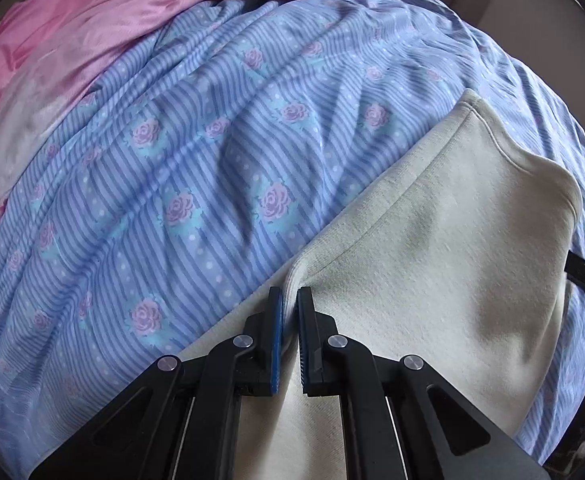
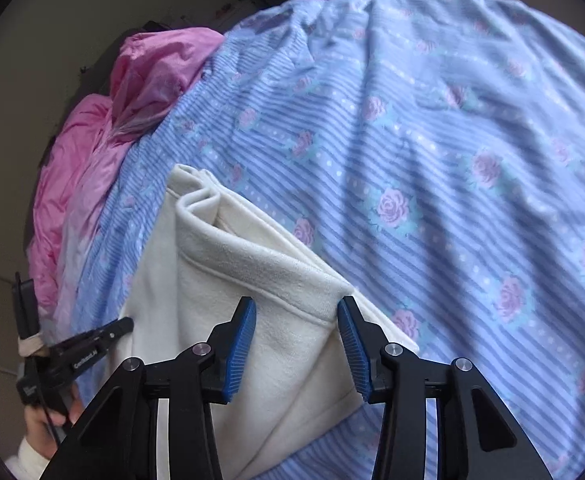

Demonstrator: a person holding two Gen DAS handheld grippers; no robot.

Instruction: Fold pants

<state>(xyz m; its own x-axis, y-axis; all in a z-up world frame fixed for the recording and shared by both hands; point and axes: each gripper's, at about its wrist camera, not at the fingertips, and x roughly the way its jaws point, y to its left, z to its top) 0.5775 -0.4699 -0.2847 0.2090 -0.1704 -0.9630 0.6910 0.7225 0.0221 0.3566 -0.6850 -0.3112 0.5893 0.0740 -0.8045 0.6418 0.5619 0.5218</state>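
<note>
Left wrist view shows the left gripper (image 1: 288,300) with its blue-padded jaws drawn almost together, pinching a raised fold at the edge of the cream pants (image 1: 432,264). That fold stands up between the pads while the remaining fleece spreads flat to the right, its stitched hem curving along the far edge. The pants lie on a blue striped bedsheet (image 1: 196,152) printed with pink roses and white dots, which is wrinkled across most of the frame. A pink satin cloth (image 1: 72,28) is bunched at the upper left, resting against the sheet. At the right border a dark tip of the other tool shows just beside the cream fabric. Right wrist view shows the right gripper (image 2: 297,312) with its jaws spread wide and nothing between them; the doubled layers of the pants (image 2: 252,280) sit directly below and ahead, folded over with a seam running across. The left gripper (image 2: 124,326) reaches in from the left, touching the fabric's edge, with the person's hand (image 2: 44,420) on its handle. No containers appear in either view.
</note>
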